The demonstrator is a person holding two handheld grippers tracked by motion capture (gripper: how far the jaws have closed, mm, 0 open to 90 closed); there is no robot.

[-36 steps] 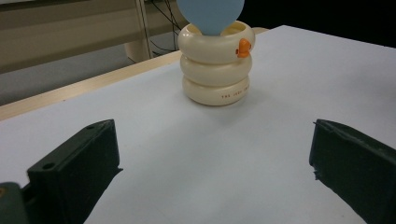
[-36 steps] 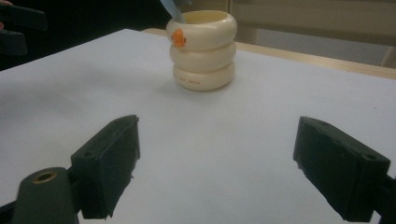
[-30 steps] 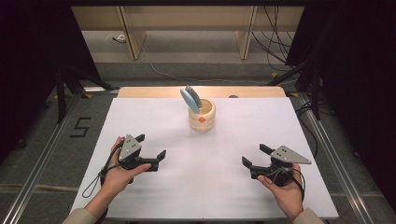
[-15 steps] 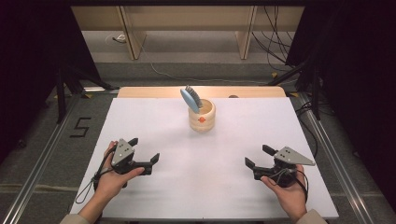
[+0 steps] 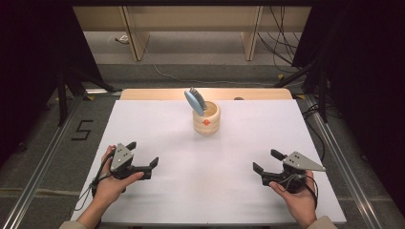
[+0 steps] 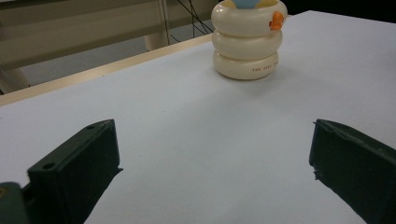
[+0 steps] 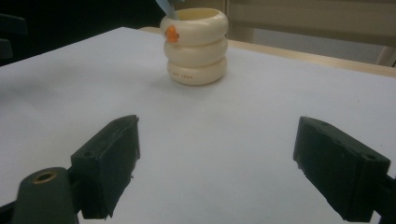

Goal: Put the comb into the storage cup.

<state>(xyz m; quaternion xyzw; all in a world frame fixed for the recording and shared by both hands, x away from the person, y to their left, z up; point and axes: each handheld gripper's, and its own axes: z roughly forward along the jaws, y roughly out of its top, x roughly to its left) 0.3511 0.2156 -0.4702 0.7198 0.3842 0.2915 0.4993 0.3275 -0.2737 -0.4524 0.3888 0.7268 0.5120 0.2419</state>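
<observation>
— Where is the cup (image 5: 207,119) sitting?

— In the upper middle of the high view, on the white table (image 5: 219,191), with a blue brush (image 5: 194,101) leaning out of it toward the upper left. It is also showing at the top of both gripper views.

— And the grippers?

— The left gripper (image 5: 142,159) is lying at the lower left, the right gripper (image 5: 267,161) at the lower right, both well apart from the cup. Their jaws are standing wide apart, holding nothing.

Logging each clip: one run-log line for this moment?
left tool: open, empty | right tool: open, empty | brush: in cream holder | contact: none
</observation>
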